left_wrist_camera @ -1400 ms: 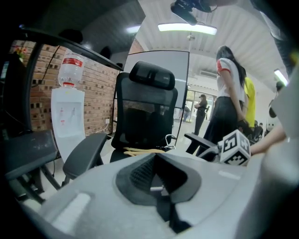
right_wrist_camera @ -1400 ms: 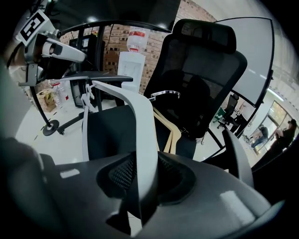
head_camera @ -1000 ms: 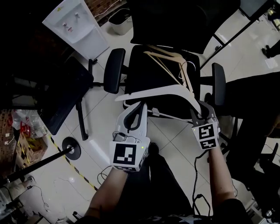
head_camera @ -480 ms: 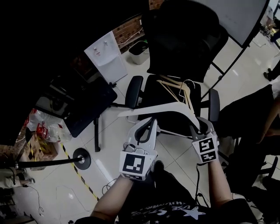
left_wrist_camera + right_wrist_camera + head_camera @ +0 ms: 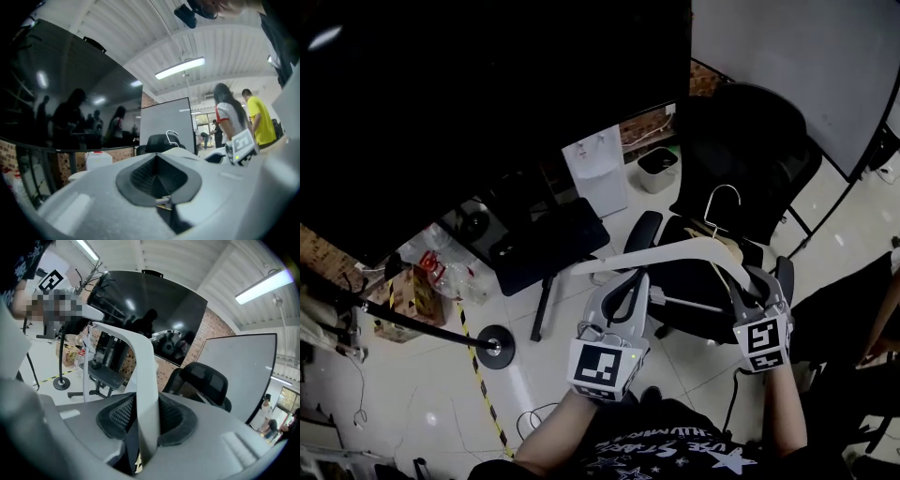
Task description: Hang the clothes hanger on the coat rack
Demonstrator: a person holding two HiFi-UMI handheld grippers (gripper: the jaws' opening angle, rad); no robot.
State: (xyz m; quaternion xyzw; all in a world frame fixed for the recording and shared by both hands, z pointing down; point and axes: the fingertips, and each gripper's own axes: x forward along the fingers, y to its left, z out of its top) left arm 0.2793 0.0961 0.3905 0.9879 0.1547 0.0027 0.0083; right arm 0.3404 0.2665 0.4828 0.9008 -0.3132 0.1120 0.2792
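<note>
Head view: the white hanger lies with its long axis left to right above the office chair; its left tip is free, and its right end sits in the right gripper; a metal hook points up near the hanger's peak, though whether it belongs to this hanger or to the wooden hangers on the seat behind is hard to tell; the left gripper is just below the hanger's left arm, contact unclear; the coat rack stands well apart to the left, its top cut off.

Left gripper view: the pads are pressed together with nothing between them; the hook shows above the chair back.

Right gripper view: the jaws pinch the hanger's arm, which rises and bends left; the coat rack's pole stands far left.
</note>
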